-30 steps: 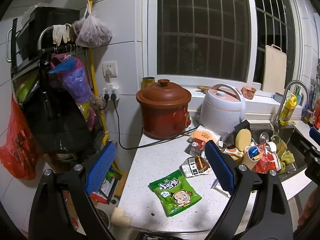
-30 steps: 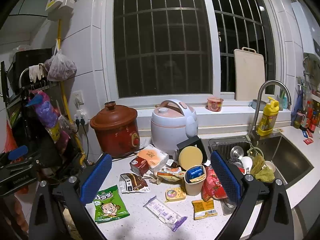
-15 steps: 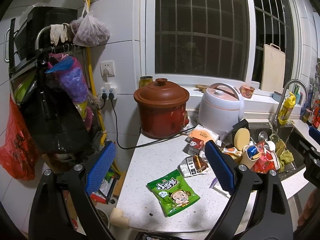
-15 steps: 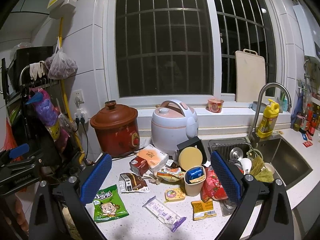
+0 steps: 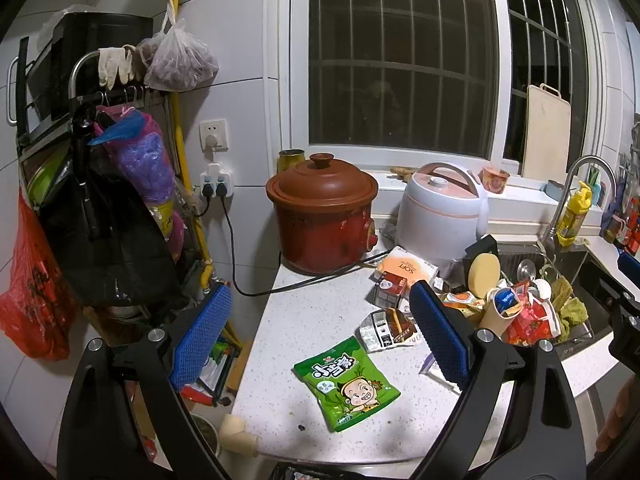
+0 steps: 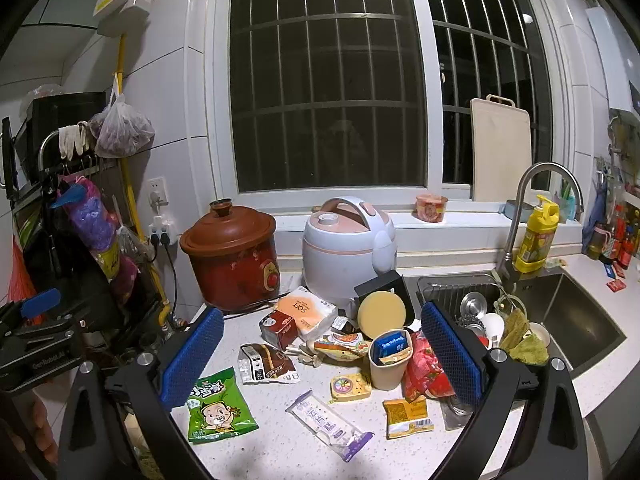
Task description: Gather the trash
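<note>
Both grippers hung above the white speckled countertop, fingers spread wide and grasping nothing: left gripper, right gripper. The flat green snack packet with a cartoon face lay alone at 6 o'clock in the left view, clear of the pile. Just beyond it, at 1 o'clock, sat a torn brown-and-white wrapper. In the right view, a long white-and-purple wrapper and a small orange sachet lay loose near the front edge. A beige cup holding a blue carton, a crumpled red bag and a round yellow sponge crowded together behind them. A red-brown clay cooker and a white rice cooker stood at 12 o'clock by the wall, the cooker's black cord trailing across the counter. The steel sink sat at 3 o'clock.
</note>
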`<act>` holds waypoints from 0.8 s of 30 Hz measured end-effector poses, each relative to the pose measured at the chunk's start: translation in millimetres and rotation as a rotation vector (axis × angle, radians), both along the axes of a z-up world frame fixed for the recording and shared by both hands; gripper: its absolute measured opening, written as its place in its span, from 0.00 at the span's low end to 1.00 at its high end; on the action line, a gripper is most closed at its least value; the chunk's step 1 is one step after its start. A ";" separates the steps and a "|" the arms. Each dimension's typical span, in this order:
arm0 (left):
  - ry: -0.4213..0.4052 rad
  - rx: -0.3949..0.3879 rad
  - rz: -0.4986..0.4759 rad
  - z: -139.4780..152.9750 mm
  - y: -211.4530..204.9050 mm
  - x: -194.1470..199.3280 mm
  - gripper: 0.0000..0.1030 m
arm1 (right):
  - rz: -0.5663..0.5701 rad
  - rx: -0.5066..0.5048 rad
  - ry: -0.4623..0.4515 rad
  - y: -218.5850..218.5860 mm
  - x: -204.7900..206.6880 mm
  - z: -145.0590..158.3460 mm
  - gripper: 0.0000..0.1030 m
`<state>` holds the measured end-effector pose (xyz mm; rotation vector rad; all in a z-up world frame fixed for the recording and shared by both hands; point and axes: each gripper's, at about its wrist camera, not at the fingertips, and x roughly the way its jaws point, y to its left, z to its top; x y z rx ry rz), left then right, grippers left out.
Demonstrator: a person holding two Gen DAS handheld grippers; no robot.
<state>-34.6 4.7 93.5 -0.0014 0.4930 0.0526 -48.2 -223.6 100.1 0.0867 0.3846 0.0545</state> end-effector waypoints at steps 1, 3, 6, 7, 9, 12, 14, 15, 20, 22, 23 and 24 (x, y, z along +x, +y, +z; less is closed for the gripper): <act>0.001 -0.001 0.001 -0.2 0.0 0.2 0.86 | 0.001 -0.001 0.001 -0.1 0.5 -0.1 0.95; 0.004 0.000 0.000 0.5 0.1 0.0 0.86 | 0.004 -0.001 0.003 0.0 0.8 -0.4 0.95; 0.003 0.002 -0.001 0.7 0.2 0.2 0.86 | 0.003 -0.003 0.000 0.4 0.4 0.0 0.95; 0.003 0.002 -0.002 0.7 0.1 0.1 0.86 | 0.003 -0.004 0.000 0.3 0.4 -0.1 0.95; 0.003 0.002 0.000 1.0 0.0 0.3 0.86 | 0.001 -0.002 0.001 0.3 0.4 0.0 0.95; 0.002 0.002 -0.003 -0.7 0.4 0.5 0.86 | 0.000 -0.004 0.000 0.8 0.1 0.1 0.95; 0.004 0.001 -0.005 -0.1 0.6 0.6 0.86 | 0.002 0.000 0.002 0.4 0.4 0.4 0.95; 0.005 0.000 -0.004 -0.4 0.6 0.6 0.86 | 0.002 0.001 0.001 0.5 -0.1 0.4 0.95; 0.003 0.002 -0.006 0.3 0.9 0.8 0.86 | 0.001 0.001 0.003 0.7 -0.9 -0.1 0.95; 0.003 0.002 -0.007 0.3 1.0 0.7 0.86 | 0.000 0.000 0.003 0.8 -0.6 0.3 0.95; 0.003 0.002 -0.006 0.0 0.9 0.6 0.86 | 0.001 0.000 0.003 0.8 -0.5 0.4 0.95; 0.004 0.002 -0.005 -0.5 0.8 0.6 0.86 | 0.001 -0.001 0.004 0.9 -1.1 0.1 0.95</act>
